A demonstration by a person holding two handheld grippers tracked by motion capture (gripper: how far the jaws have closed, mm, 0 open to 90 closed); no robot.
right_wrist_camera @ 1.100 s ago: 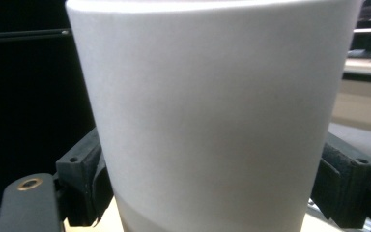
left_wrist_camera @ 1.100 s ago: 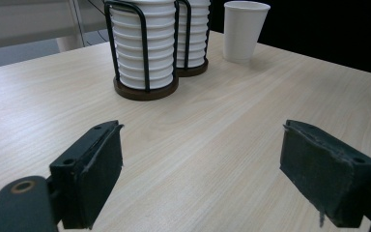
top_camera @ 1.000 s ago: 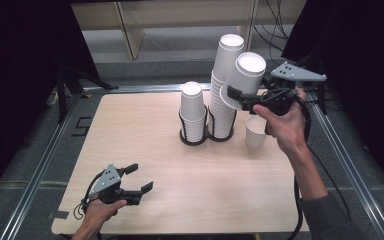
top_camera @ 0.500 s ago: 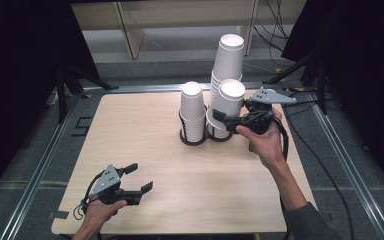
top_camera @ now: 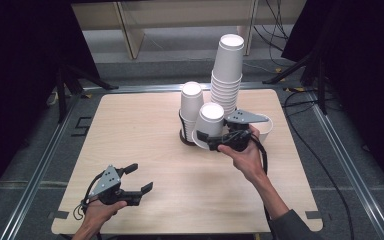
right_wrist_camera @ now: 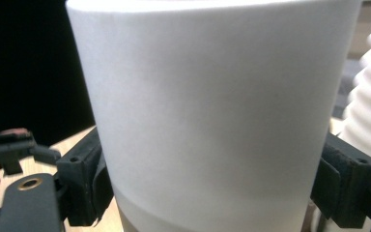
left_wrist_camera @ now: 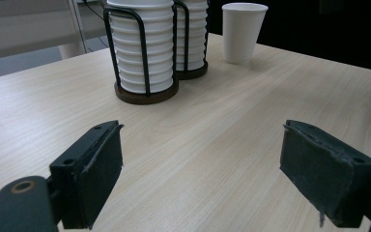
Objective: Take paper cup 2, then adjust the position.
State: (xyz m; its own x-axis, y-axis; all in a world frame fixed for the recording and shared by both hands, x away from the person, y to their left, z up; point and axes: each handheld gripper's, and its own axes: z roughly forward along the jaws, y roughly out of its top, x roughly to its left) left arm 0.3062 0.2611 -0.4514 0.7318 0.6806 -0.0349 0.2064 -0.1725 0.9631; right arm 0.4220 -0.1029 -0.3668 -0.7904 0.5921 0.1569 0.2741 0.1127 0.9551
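My right gripper (top_camera: 211, 140) is shut on a white paper cup (top_camera: 211, 120), held upright just in front of the cup holders. In the right gripper view that cup (right_wrist_camera: 212, 111) sits between the two black pads (right_wrist_camera: 89, 179). A short stack of cups (top_camera: 191, 105) stands in a black wire holder, and a tall stack (top_camera: 227, 70) rises beside it. A single cup (top_camera: 267, 129) stands on the table behind my right hand. My left gripper (top_camera: 139, 177) rests near the front left of the table, open, with nothing between its pads (left_wrist_camera: 101, 179).
The light wooden table (top_camera: 130, 130) has a metal frame around it. In the left gripper view the holders with their stacks (left_wrist_camera: 140, 53) and the single cup (left_wrist_camera: 243, 31) stand far ahead. Cables lie on the floor beyond the far edge.
My right gripper has come down and to the left with the cup, from beside the top of the tall stack to just above the table. The left gripper has stayed put.
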